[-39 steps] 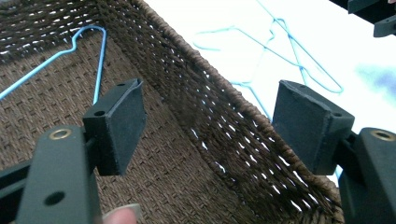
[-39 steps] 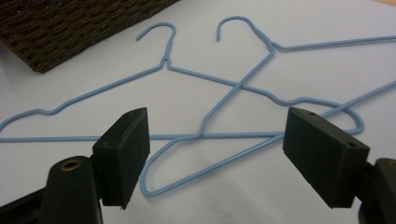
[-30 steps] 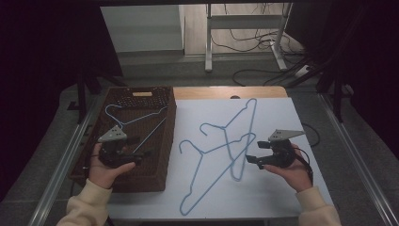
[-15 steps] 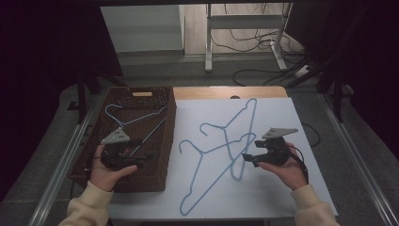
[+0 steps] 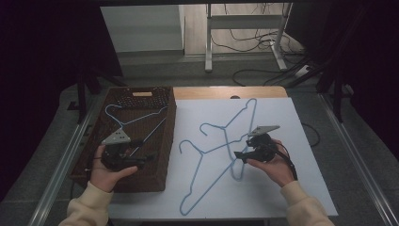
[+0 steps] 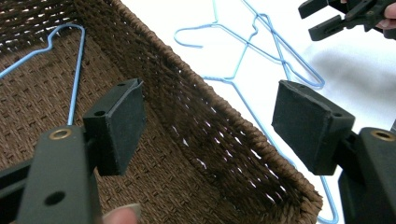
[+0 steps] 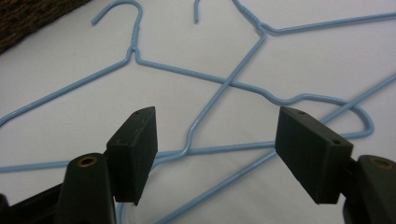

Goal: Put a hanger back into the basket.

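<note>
The work in hand is moving blue wire hangers from the white table (image 5: 301, 141) into the wicker basket (image 5: 162, 141).

Done: one hanger (image 5: 123, 123) lies inside the basket, on its floor.

Left: two crossed hangers (image 5: 221, 146) lie on the table just beside the basket's right wall, their wires overlapping.

Left gripper (image 5: 143, 160): held over the basket near its right wall, jaws apart, nothing between the pads; judged idle after a placement.

Right gripper (image 5: 239, 156): held low over the crossed hangers, to the right of the basket. Its jaws have just been closing a little, yet they stand wide apart; in the right gripper view the hanger wires (image 7: 219, 84) lie beyond and below the pads, not clamped.

Judged progress: roughly one third complete, the second pickup starting.
</note>
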A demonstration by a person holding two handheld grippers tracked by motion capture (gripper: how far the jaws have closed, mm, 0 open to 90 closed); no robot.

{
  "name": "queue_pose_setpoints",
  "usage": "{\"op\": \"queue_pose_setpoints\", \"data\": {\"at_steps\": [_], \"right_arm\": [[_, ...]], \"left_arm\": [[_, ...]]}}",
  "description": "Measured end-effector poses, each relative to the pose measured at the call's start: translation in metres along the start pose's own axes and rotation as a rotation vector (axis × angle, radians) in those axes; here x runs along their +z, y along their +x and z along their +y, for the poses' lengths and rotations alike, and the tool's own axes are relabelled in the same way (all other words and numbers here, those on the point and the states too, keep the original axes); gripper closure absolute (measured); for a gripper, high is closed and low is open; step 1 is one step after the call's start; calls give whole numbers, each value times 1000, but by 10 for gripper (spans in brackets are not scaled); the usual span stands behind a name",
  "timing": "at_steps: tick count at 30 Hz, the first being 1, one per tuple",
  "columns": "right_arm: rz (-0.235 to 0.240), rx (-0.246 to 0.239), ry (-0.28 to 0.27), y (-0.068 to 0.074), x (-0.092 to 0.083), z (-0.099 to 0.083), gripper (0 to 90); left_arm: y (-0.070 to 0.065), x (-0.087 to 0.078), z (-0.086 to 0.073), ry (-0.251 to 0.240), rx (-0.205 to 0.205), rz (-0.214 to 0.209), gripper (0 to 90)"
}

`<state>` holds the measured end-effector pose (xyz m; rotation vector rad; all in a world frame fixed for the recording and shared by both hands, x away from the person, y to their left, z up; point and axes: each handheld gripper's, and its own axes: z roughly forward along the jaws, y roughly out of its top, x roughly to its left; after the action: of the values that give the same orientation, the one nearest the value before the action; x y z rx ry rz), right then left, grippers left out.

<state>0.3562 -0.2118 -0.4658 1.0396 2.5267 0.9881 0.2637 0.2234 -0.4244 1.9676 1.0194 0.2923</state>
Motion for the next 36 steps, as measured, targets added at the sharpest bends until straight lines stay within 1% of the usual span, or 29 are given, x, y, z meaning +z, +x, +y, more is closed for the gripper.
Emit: {"op": "queue_pose_setpoints", "data": {"at_steps": [6, 8, 11, 14, 18, 25, 36], "right_arm": [[-10, -2, 38, 7, 17, 8, 325], [-19, 0, 61, 9, 24, 10, 329], [-19, 5, 89, 10, 34, 11, 337], [-18, 7, 105, 11, 42, 13, 349], [-27, 9, 121, 12, 47, 15, 361], [-43, 30, 137, 12, 54, 17, 374], [-40, 43, 135, 11, 56, 19, 400]], "left_arm": [[-2, -1, -2, 1, 4, -1, 254], [-3, -1, -3, 2, 6, 0, 254], [-5, 0, -4, 6, 10, -2, 254], [-6, 1, -4, 9, 14, -3, 254], [-7, 2, -4, 12, 13, -4, 254], [-8, 3, -4, 13, 22, -6, 253], [-10, 2, -4, 11, 29, -8, 254]]}}
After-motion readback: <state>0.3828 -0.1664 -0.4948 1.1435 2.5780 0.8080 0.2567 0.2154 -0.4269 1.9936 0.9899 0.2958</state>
